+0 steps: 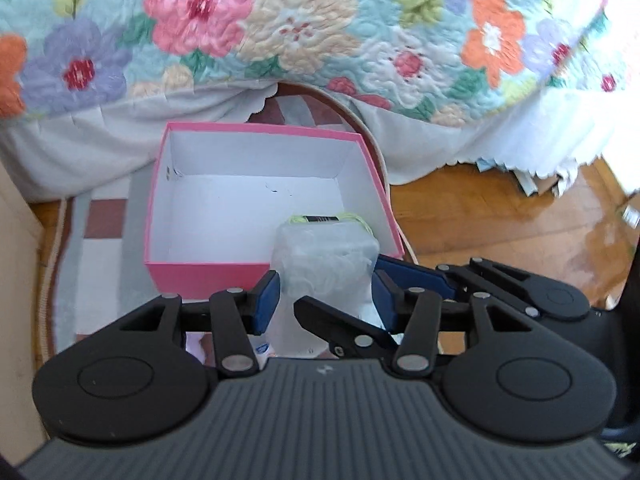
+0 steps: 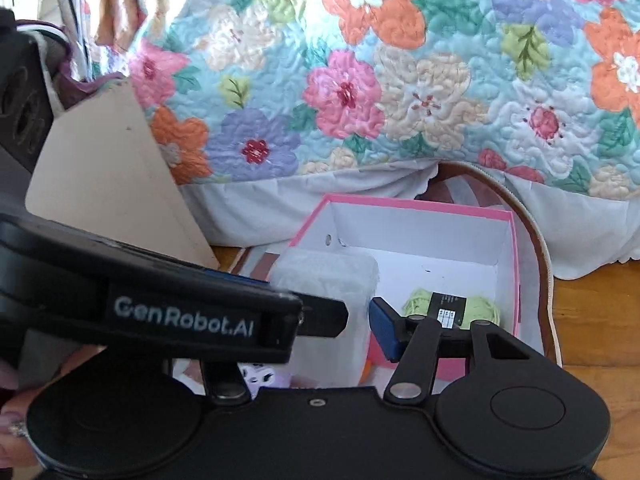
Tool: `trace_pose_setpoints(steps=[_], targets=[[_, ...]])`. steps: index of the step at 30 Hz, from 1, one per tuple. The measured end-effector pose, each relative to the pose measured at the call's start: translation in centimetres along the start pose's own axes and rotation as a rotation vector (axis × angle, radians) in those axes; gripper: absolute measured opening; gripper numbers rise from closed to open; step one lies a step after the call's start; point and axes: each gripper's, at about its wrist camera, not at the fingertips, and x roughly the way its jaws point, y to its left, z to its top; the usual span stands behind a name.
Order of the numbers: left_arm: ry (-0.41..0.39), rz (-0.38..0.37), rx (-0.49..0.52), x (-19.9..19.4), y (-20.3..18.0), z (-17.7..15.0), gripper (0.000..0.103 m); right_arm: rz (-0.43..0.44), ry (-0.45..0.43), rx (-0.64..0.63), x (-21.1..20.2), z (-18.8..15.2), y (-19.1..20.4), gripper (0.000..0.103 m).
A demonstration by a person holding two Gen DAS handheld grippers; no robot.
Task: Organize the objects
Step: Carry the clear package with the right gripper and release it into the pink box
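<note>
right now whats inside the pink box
A green yarn skein with a black label lies in the pink box; the rest shows bare white floor. The held plastic-wrapped bundle covers the near corner.

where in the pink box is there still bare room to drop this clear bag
The pink box has bare white floor across its left and middle, bordered by the left and back walls. The near right corner is crowded: the green yarn skein lies there. The clear bag, held in both the left gripper and right gripper, hangs over the near edge.
</note>
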Motion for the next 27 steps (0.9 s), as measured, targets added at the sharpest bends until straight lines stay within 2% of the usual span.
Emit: trace_pose_setpoints(steps=[3, 8, 17, 21, 27], targets=[[0.021, -0.008, -0.043, 2.3, 1.3, 0.3, 0.049, -0.011, 0.024, -0.021, 2.2, 0.0, -0.6, 0.059], [0.029, 0.031, -0.048, 4.5, 3.0, 1.2, 0.047, 0.006, 0.044, -0.014, 4.9, 0.3, -1.1, 0.056], [0.013, 0.020, -0.043, 5.1, 5.0, 5.0, 0.047, 0.038, 0.023, 0.005, 7.4, 2.3, -1.3, 0.055], [0.033, 0.041, -0.084, 6.9, 5.9, 6.1, 0.047, 0.063, 0.045, 0.045, 9.1, 3.5, -2.4, 0.055], [0.069, 0.005, -0.184, 10.0, 8.1, 6.2, 0.047, 0.042, 0.077, 0.028, 11.9, 3.9, -3.4, 0.055]])
